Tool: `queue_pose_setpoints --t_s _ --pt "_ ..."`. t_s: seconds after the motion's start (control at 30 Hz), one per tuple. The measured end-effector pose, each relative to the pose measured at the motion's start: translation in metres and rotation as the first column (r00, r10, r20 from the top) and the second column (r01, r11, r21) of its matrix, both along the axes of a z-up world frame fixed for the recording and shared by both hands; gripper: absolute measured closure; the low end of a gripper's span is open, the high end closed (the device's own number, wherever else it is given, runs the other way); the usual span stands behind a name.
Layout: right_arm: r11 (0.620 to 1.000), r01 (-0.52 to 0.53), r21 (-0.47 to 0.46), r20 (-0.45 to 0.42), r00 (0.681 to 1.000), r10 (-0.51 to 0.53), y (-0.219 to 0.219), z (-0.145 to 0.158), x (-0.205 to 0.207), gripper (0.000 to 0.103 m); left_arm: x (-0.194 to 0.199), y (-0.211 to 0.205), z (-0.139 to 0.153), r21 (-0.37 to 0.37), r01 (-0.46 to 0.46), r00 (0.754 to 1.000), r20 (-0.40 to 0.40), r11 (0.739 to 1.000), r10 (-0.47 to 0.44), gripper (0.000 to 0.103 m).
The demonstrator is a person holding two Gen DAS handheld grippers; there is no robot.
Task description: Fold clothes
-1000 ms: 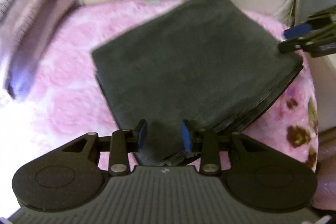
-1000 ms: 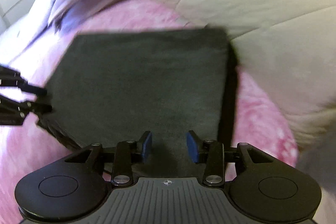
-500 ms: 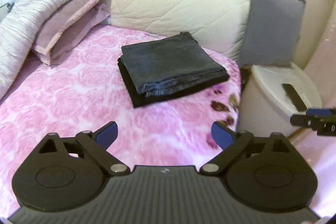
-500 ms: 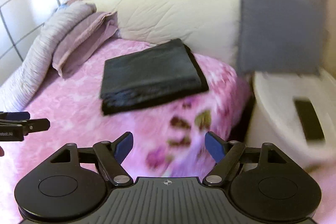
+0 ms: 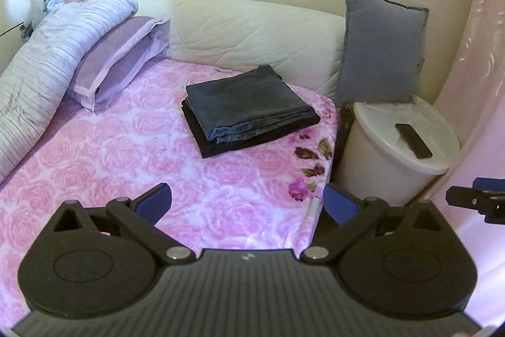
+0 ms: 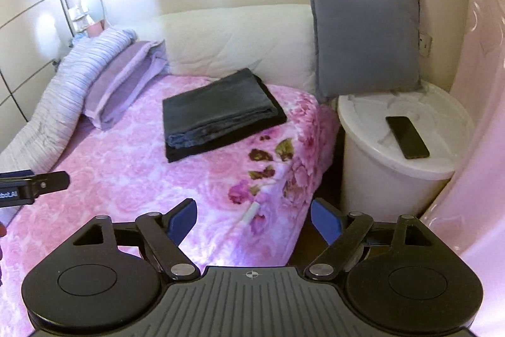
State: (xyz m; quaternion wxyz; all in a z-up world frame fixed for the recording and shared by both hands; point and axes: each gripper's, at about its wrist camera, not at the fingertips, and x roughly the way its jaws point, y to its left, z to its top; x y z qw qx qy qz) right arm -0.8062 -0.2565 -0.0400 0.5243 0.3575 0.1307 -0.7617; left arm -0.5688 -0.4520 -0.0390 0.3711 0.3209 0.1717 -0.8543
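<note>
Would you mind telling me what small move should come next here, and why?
Probably none on this pile: the folded dark clothes lie squared and stacked on the pink blanket, and both the left tongs and the right tongs, opening, hold nothing. Draw both back and look for another garment.

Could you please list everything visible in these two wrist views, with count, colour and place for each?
Folded clothes: two stacked, grey on black, far part of the bed.
Blanket: one, pink rose print, covering the bed.
Pillow: one, lilac, left of the clothes.
Duvet: one, pale striped, rolled along the bed's left side.
Headboard: one, cream quilted, behind the clothes.
Cushion: one, grey, upright on the bin.
Bin: one, white, lidded, right of the bed.
Phone: one, black, flat on the bin lid.
Left tongs: black, blue pads, opening, nothing between them.
Right tongs: same colours, opening, nothing between them.
</note>
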Motion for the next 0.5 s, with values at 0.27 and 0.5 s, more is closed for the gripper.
queue_pose_setpoints --t_s 0.27,0.5 --pt "0.999 -0.027 -0.039 -0.039 0.999 0.026 0.01 0.018 0.013 0.02 -0.009 0.014 0.015 -0.018 0.01 1.0 -0.001 1.0 -0.01 0.002" --pt "0.999 -0.028 -0.03 -0.04 0.999 0.027 0.011 0.015 0.011 0.02 -0.007 0.024 0.017 -0.011 -0.012 1.0 -0.009 1.0 0.012 0.002"
